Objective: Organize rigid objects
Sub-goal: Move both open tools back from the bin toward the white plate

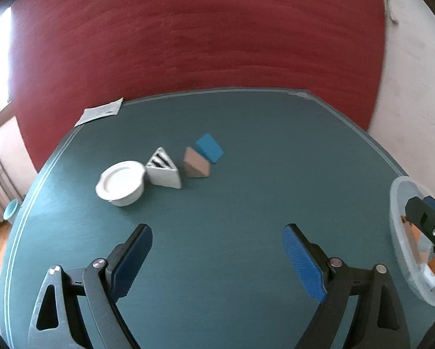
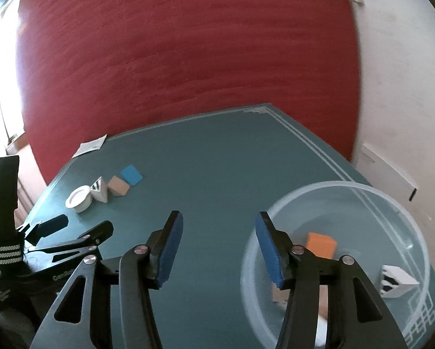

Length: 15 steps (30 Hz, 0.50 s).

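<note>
Two grippers over a green table, both with nothing in them.

The left gripper (image 1: 217,258) is wide open, its ribbed blue pads over bare table (image 1: 246,145). The right gripper (image 2: 219,250) is partly open at the rim of a clear round plastic bowl (image 2: 392,200). In the bowl sit an orange block (image 2: 320,244) and a striped wedge (image 2: 397,282); more pieces are hidden behind the jaw. Far off stand four things in a row: a white round dish (image 1: 121,186), a striped wedge (image 1: 163,170), a tan wedge (image 1: 196,165) and a blue block (image 1: 209,147).

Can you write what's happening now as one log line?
left gripper: open, empty | right gripper: open, empty | clear bowl: orange block inside | table: four pieces left
</note>
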### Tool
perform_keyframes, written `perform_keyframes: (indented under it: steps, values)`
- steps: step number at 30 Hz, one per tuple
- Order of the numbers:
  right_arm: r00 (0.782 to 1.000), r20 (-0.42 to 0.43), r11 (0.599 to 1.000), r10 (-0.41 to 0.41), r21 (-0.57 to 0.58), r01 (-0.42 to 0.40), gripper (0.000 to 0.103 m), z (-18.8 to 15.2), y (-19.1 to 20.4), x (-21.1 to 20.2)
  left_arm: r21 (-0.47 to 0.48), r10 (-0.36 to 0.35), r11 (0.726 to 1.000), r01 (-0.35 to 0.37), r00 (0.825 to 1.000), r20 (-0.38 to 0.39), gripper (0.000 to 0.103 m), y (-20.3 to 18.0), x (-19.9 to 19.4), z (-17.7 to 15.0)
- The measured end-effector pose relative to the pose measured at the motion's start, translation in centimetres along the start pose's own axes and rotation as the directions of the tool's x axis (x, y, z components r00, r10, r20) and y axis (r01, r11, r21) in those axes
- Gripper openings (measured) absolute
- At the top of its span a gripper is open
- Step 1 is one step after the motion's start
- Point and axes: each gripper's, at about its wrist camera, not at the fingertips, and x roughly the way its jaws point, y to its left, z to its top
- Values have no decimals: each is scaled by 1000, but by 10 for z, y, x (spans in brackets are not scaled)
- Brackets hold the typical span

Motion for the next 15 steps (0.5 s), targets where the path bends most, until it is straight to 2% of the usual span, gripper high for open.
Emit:
perform_keyframes:
  steps: [15]
  values:
    - [993, -65, 994, 98, -37, -101, 54, -7, 50, 29, -111, 113, 987, -115, 993, -22, 94, 76, 2, 1]
